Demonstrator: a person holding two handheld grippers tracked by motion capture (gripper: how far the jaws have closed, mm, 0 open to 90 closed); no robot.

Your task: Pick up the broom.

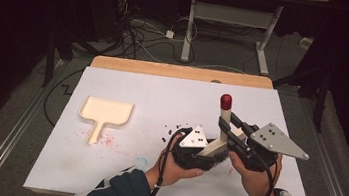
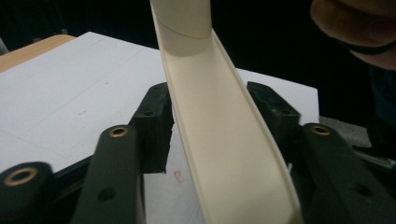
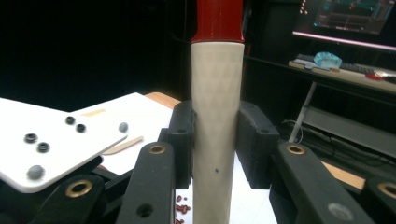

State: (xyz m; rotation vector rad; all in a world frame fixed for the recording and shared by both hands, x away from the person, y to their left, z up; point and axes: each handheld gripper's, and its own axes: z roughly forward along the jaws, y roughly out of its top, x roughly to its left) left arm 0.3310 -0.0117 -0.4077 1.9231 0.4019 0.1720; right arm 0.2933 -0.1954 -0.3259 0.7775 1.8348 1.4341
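Operator: At the near right of the desk [image 1: 128,90], what does each tool hold?

Technician: Both are on the brush [image 1: 213,147]. The right tool [image 3: 215,140] is clamped near its tightest on the cream handle below the red cap, a pad on each side, with the handle upright between them. The left tool [image 2: 210,107] is partly closed on the brush's cream body, and both pads appear to bear on its side walls. The brush is carried above the desk with its dark bristles downward, between the two hands.

Operator: Where is the work?

Technician: Dark crumbs [image 1: 173,128] lie on the desk just left of the hands. The dustpan [image 1: 106,112] lies flat, well apart to the left, with its handle towards the person. I judge the step to be settling the two-tool grip before sweeping.

Operator: How is that done well?

Technician: Observe the following:
1. Keep both sets of pads square on the brush. A skewed pad lets the smooth body twist.
2. Let the right tool steer by the handle, and let the left tool only steady the head.
3. Lower the brush until the bristles just meet the desk beyond the crumbs.
4. Sweep with short strokes towards the dustpan's open edge. Long strokes would likely scatter the crumbs
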